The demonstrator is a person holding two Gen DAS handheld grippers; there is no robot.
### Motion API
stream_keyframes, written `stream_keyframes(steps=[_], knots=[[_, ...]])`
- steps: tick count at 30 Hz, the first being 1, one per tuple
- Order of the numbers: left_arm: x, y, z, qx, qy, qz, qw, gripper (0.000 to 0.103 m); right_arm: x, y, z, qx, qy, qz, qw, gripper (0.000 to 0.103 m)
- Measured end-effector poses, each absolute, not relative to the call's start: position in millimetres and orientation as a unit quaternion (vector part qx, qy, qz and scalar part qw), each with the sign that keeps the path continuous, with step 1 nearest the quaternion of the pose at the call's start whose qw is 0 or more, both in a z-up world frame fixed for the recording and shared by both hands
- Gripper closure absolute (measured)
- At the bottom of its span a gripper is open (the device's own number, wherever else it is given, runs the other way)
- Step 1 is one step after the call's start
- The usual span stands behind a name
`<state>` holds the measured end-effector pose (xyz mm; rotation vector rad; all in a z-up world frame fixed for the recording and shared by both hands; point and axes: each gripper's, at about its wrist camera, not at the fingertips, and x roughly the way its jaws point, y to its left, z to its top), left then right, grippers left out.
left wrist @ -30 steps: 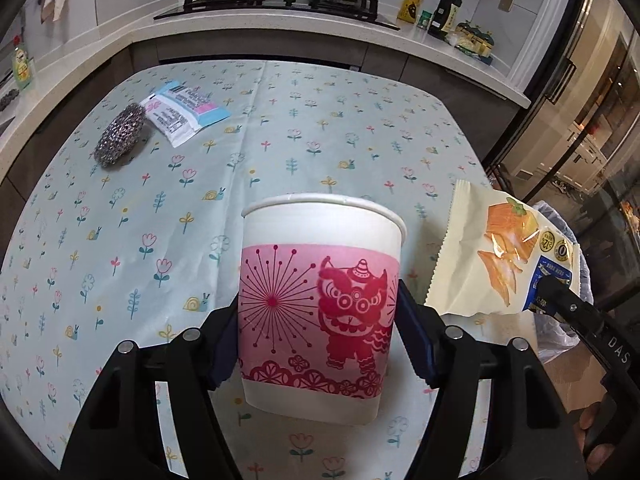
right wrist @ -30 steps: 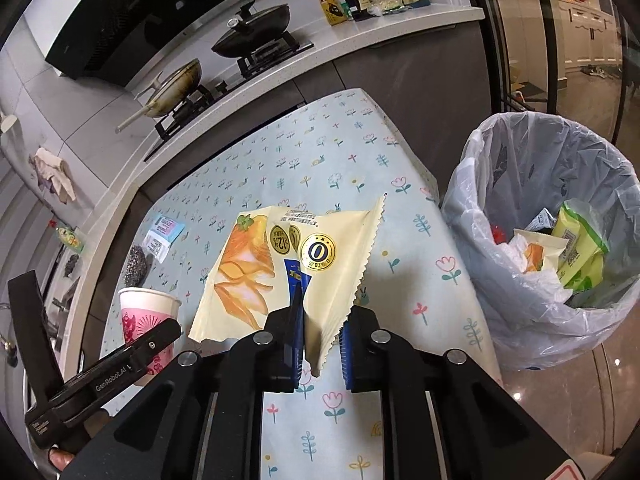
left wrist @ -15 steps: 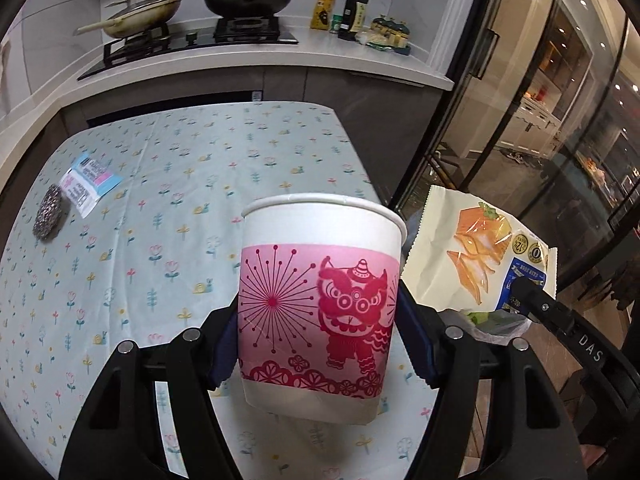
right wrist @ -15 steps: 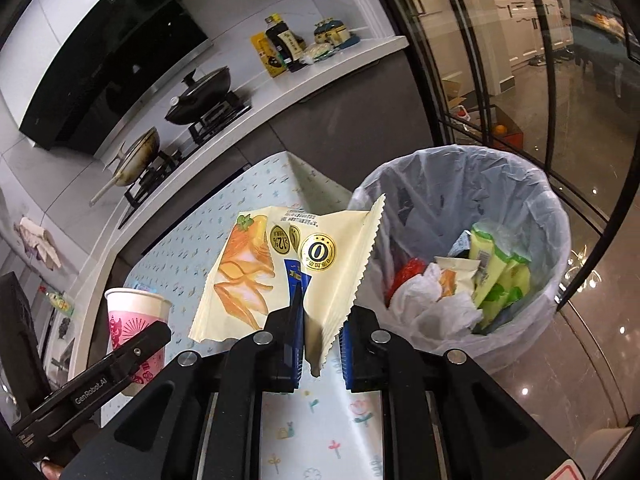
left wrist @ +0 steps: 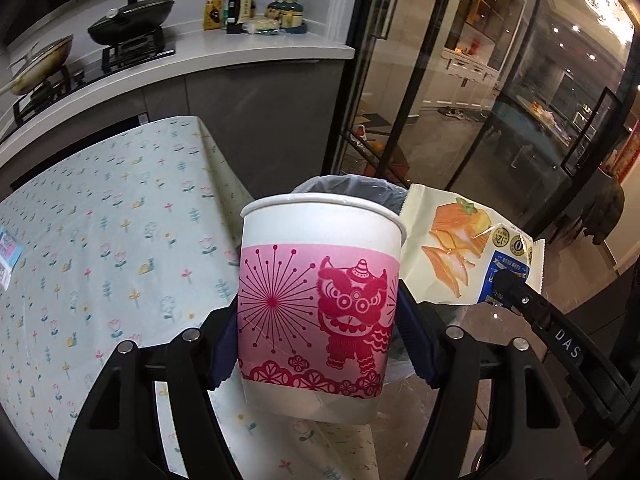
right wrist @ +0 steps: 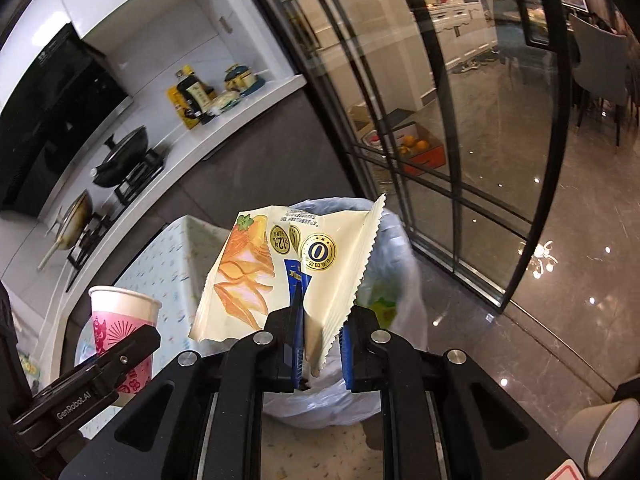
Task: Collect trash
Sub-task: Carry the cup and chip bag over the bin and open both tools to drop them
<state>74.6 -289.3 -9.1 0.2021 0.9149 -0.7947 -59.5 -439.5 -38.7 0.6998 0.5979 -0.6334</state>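
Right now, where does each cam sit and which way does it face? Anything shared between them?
Left wrist: on the left gripper, angled down past the table edge toward the bin and glass doors; its own jaws show, shut on the paper cup.
Right wrist: on the right gripper, angled down at the bin and floor; its own jaws show, shut on the snack bag.
Shared: cup, snack bag, bin, table, stove, and each sees the other gripper.
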Motion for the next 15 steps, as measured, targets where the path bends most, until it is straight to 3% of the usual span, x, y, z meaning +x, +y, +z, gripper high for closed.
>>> stream_keyframes(steps=[10, 15], knots=[[81, -323, -21, 0.106, 0.436, -0.389, 0.804, 0.034, -48, -455, -52, 0.327, 0.303, -0.301, 0.843, 0.087], [89, -324, -27, 0.107, 0.442, -0.376, 0.807, 0.028, -31, -450, -54, 0.318, 0.317, -0.290, 0.845, 0.075]])
